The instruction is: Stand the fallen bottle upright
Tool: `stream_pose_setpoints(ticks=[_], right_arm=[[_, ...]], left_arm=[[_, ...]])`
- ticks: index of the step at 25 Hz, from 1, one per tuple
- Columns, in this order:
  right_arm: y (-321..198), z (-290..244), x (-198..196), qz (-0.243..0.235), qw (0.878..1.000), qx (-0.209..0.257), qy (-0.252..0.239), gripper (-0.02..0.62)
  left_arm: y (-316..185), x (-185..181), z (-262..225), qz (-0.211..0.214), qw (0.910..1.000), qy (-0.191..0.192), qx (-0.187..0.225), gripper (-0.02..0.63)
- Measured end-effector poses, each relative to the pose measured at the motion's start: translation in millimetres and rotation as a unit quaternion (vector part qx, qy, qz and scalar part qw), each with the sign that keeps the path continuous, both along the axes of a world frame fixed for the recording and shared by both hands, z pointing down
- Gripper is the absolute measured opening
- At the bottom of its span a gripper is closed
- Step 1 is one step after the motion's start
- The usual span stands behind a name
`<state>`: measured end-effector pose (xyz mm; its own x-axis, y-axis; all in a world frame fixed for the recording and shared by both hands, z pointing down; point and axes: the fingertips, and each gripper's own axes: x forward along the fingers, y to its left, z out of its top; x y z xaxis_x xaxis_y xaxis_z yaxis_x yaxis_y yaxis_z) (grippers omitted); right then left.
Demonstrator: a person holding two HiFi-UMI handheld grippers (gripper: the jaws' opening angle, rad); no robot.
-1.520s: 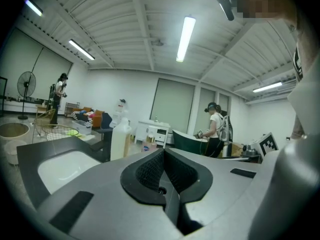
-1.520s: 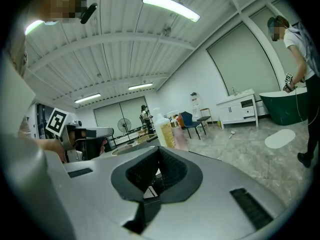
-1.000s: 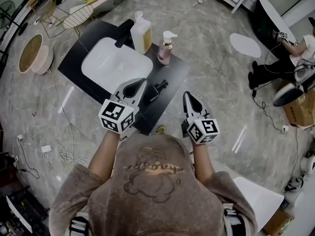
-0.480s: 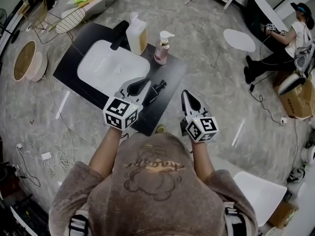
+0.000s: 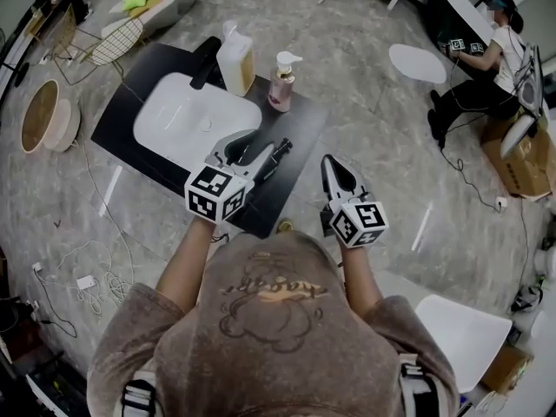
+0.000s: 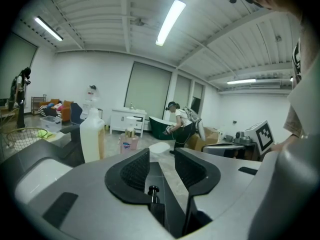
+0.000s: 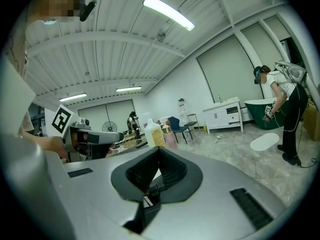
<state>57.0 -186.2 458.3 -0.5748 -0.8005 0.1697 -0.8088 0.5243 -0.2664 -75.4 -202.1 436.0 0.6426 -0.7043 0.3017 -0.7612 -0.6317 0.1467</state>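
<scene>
While the fallen bottle [image 5: 276,154] lies on its side on the black counter [image 5: 304,120], the head view shows it just beside the left gripper [image 5: 250,146], on that gripper's right. The reaching step looks to be in hand. Farther ahead stand a pale jug [image 5: 236,59] and a pink pump bottle [image 5: 281,83], and the white sink [image 5: 174,102] looks empty. In the left gripper view the jaws have just been opening, with nothing between them. Next they likely must close around the bottle. In the right gripper view the right gripper [image 5: 334,170] has its jaws together, holding nothing.
</scene>
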Motion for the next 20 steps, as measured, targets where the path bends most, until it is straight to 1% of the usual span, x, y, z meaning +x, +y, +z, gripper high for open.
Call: stream_pose_setpoints(ticks=[3,6,12,17,20], right_arm=[[0,1,0,0.002,1.0,0.001,0.0,0.0],[2,1,2,0.007,1.0,0.001,0.0,0.0],[3,2,13,0.022,1.0,-0.001,0.001,0.0],[6,4,21,0.034,0.999,-0.004,0.0,0.0],[7,8,24,0.04,0.999,-0.008,-0.001,0.0]], left_arm=[[-3,3,7,0.011,0.9998,-0.007,-0.012,0.188],[-4,8,19,0.028,0.9988,-0.018,-0.035,0.236],[-12,21,42,0.064,0.9939,-0.062,-0.065,0.263],[-21,35,60,0.094,0.987,-0.073,-0.108,0.305],[-28,40,75,0.104,0.9826,-0.098,-0.119,0.308]])
